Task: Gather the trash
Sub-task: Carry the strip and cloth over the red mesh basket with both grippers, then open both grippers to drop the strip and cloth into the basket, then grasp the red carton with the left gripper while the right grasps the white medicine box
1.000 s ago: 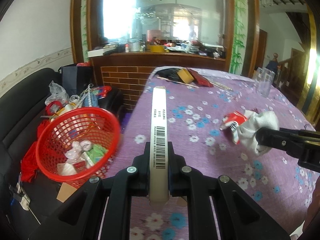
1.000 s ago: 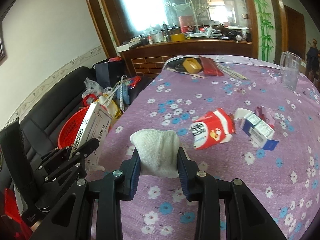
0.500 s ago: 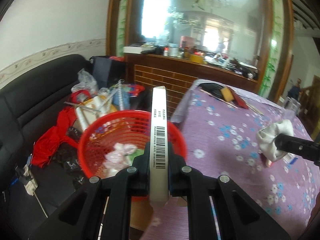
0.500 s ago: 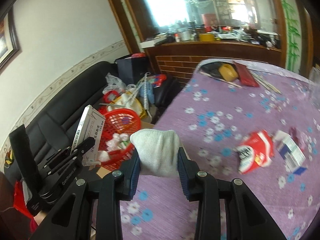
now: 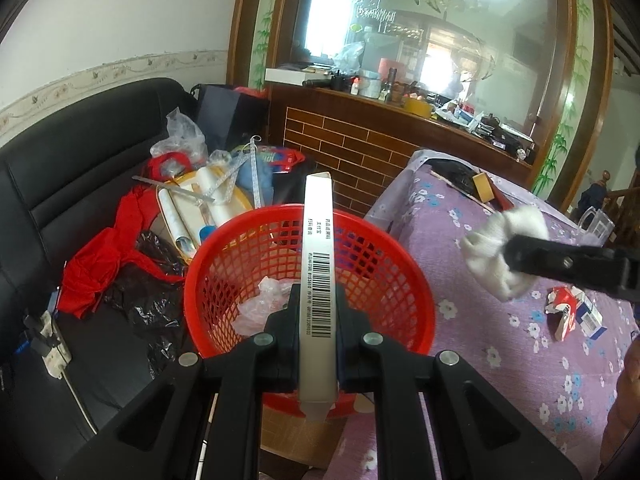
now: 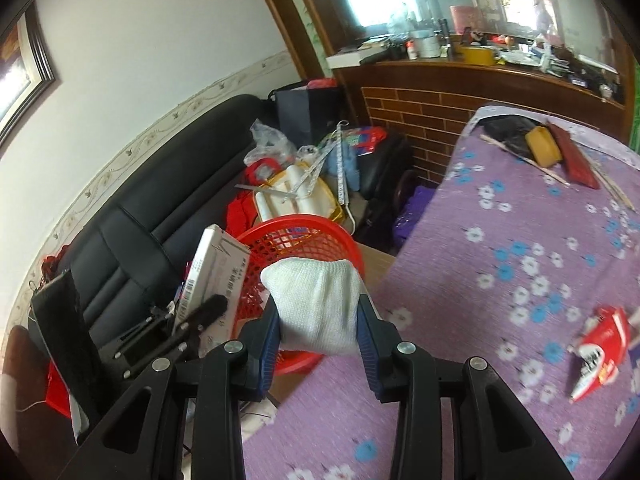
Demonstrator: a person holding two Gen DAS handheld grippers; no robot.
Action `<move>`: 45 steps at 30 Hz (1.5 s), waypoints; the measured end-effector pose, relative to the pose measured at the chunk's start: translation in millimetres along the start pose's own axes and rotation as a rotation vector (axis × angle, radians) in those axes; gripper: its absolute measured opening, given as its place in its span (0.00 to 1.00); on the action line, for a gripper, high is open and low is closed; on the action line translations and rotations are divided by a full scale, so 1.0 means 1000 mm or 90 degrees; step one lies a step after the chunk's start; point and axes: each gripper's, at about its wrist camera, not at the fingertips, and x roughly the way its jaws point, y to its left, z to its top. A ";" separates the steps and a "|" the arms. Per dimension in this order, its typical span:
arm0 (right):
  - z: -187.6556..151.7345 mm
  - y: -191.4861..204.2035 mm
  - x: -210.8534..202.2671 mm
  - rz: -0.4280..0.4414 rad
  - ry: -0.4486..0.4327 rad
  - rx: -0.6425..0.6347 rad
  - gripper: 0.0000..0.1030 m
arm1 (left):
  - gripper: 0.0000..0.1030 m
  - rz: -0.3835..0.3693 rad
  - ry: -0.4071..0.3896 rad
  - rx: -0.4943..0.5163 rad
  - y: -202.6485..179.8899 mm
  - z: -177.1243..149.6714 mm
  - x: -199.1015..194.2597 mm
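My left gripper (image 5: 317, 312) is shut on a flat white carton (image 5: 316, 236) with a barcode, held edge-up over the red mesh basket (image 5: 404, 268). The basket holds crumpled plastic and paper. My right gripper (image 6: 318, 320) holds a balled white cloth (image 6: 316, 304) just right of the basket (image 6: 304, 228), above the table's edge; its jaws are opening while the pads still touch the cloth. The left wrist view shows that cloth (image 5: 492, 248) and the right gripper (image 5: 516, 258) at the right. In the right wrist view the left gripper (image 6: 206, 310) and carton (image 6: 216, 268) sit at the left.
A red packet (image 6: 600, 348) and a blue-white box (image 5: 588, 316) lie on the purple flowered tablecloth (image 6: 520, 240). Behind the basket, a black sofa (image 5: 80, 168) is piled with bags, rolls and red cloth. A brick-faced counter (image 5: 360, 144) stands beyond. A power strip (image 5: 44, 344) lies left.
Both grippers have swung left from over the table toward the sofa. The carton now hangs over the basket, and the cloth has come to the basket's right rim.
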 end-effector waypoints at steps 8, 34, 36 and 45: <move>0.026 0.010 0.040 0.016 0.011 0.013 0.49 | 0.34 0.013 -0.001 -0.016 0.009 0.007 0.007; -0.080 -0.113 -0.093 -0.058 -0.046 0.142 0.59 | 0.65 -0.108 0.027 0.157 -0.144 -0.043 -0.015; -0.090 -0.125 -0.104 -0.066 -0.050 0.157 0.59 | 0.65 -0.119 0.033 0.175 -0.159 -0.049 -0.016; -0.133 -0.189 -0.153 -0.143 -0.061 0.208 0.59 | 0.69 -0.169 0.064 0.276 -0.227 -0.074 -0.017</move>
